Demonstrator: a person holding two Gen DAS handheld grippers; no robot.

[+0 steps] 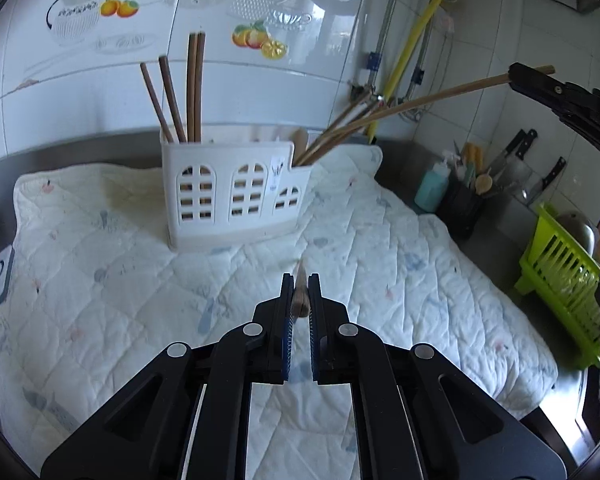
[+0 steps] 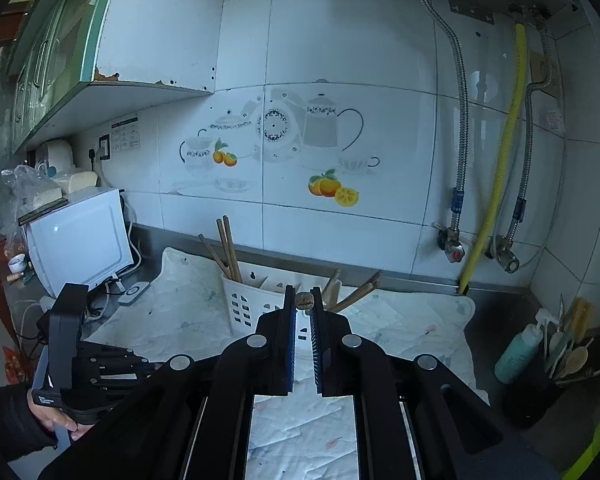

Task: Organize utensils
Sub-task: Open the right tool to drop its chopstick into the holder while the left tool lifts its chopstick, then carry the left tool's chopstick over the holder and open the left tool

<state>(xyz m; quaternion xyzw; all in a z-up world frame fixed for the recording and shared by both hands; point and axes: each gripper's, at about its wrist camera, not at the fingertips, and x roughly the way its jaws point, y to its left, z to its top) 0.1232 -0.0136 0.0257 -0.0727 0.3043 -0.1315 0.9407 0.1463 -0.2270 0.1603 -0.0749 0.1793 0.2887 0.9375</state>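
Observation:
A white utensil holder (image 1: 228, 188) stands on a quilted cloth (image 1: 140, 264); it also shows in the right wrist view (image 2: 248, 304). Several dark chopsticks (image 1: 180, 92) stand in its left compartment, and lighter chopsticks and a wooden spoon (image 1: 332, 136) lean in its right one. My left gripper (image 1: 301, 288) is shut on a brown chopstick (image 1: 300, 300) low over the cloth, in front of the holder. My right gripper (image 2: 304, 298) is shut on the top end of a light chopstick (image 2: 305, 300), high above the holder; that chopstick (image 1: 440, 96) slants down into the right compartment.
A dark utensil cup (image 1: 460, 204), a teal bottle (image 1: 432, 184) and knives (image 1: 516, 152) stand at the right by the wall. A green dish rack (image 1: 560, 264) is at the far right. A white oven (image 2: 80, 240) stands at the left. Pipes (image 2: 496, 184) run down the tiled wall.

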